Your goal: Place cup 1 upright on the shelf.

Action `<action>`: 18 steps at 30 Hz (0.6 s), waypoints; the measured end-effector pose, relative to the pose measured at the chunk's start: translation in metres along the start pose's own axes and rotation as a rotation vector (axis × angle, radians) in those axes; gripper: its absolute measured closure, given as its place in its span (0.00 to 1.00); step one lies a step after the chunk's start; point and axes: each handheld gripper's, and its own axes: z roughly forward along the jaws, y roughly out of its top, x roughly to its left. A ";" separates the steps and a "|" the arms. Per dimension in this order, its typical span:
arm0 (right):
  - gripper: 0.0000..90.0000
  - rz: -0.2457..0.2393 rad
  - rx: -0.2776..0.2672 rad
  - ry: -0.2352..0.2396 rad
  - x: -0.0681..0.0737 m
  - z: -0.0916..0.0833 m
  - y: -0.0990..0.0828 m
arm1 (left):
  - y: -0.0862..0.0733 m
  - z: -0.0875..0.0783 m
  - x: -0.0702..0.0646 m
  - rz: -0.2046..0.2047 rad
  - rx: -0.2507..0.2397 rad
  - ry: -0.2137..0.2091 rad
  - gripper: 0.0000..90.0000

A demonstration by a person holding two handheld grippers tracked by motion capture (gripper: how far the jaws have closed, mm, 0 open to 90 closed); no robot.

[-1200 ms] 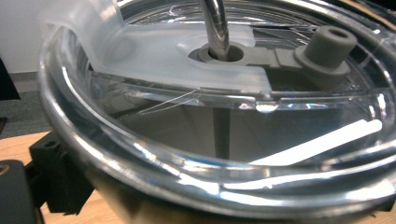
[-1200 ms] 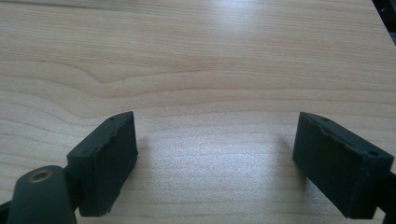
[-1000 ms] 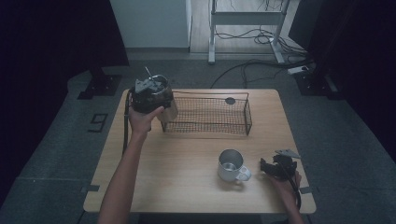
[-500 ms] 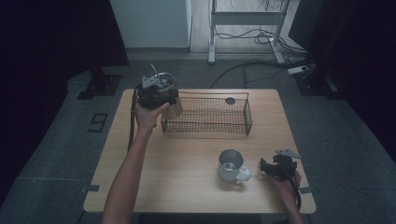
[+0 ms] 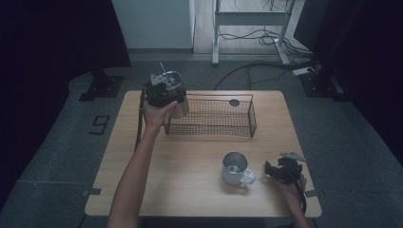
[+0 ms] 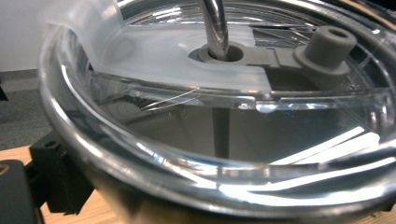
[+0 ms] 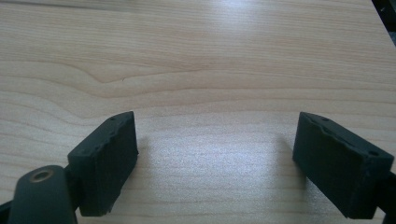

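A steel tumbler (image 5: 181, 108) with a clear lid and a metal straw (image 5: 162, 69) hangs at the left end of the black wire basket (image 5: 209, 118). My left gripper (image 5: 164, 91) is shut on it. In the left gripper view the lid (image 6: 187, 60) and the straw (image 6: 215, 23) are very close, and one black jaw shows at the lower left. A metal mug (image 5: 235, 167) stands upright on the table's front right. Just to its right my right gripper (image 5: 269, 169) rests low over the wood, open, with bare tabletop (image 7: 215, 154) between its jaws.
A small dark round object (image 5: 234, 102) lies at the back of the basket. The wooden table (image 5: 190, 190) has bare room at its front left. Cables and a metal stand's legs (image 5: 247, 33) are on the floor beyond the far edge.
My left hand has carried the tumbler a little to the right, toward the basket's left end. The right gripper and the mug have stayed put.
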 end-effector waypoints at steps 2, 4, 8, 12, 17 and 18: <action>0.15 0.000 0.000 0.000 0.000 0.000 0.000 | 0.000 0.003 -0.002 -0.001 0.002 0.000 0.05; 0.15 -0.001 0.000 0.000 0.000 0.000 0.000 | 0.000 0.006 -0.004 0.000 0.004 -0.002 0.04; 0.15 0.000 0.000 0.000 0.000 0.000 0.000 | -0.001 0.012 -0.006 -0.002 0.011 -0.005 0.05; 0.15 0.000 0.000 0.000 0.000 0.000 0.000 | -0.002 0.018 -0.008 0.001 0.022 -0.001 0.04; 0.15 0.000 0.000 0.000 0.000 0.000 0.000 | -0.001 0.025 -0.011 -0.002 0.029 0.000 0.04; 0.15 -0.001 0.000 0.000 0.000 0.000 0.000 | 0.000 0.027 -0.012 -0.001 0.029 -0.001 0.05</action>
